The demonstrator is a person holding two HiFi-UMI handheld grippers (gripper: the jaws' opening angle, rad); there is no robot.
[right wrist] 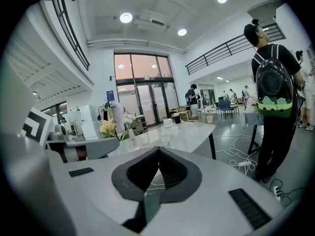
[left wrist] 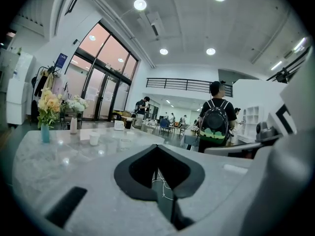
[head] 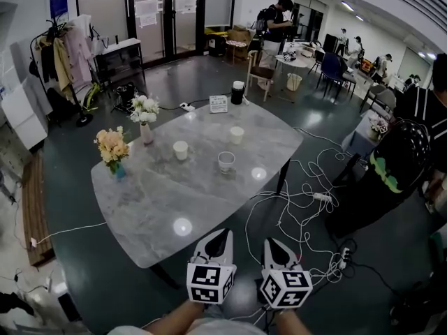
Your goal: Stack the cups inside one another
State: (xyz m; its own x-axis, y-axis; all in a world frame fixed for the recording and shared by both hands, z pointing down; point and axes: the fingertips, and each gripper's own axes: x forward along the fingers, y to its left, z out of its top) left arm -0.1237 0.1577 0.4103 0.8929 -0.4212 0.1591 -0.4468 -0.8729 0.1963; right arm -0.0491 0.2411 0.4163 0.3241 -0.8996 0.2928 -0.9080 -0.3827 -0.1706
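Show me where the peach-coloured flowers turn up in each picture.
Head view: peach flowers at the table's left edge.
Left gripper view: far left, on the table.
Right gripper view: left of centre, small.
Shared landmark: the person with the backpack, right of centre in all three.

Open office, desks [head: 296, 60], chairs [head: 260, 70], glass doors [head: 162, 16]

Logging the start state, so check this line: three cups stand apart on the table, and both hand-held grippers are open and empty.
One point is wrong: the grippers are not open. The left hand-held gripper and the right hand-held gripper are both shut and empty, as each gripper view shows. The left white cup, the right white cup and the clear cup do stand apart on the table.
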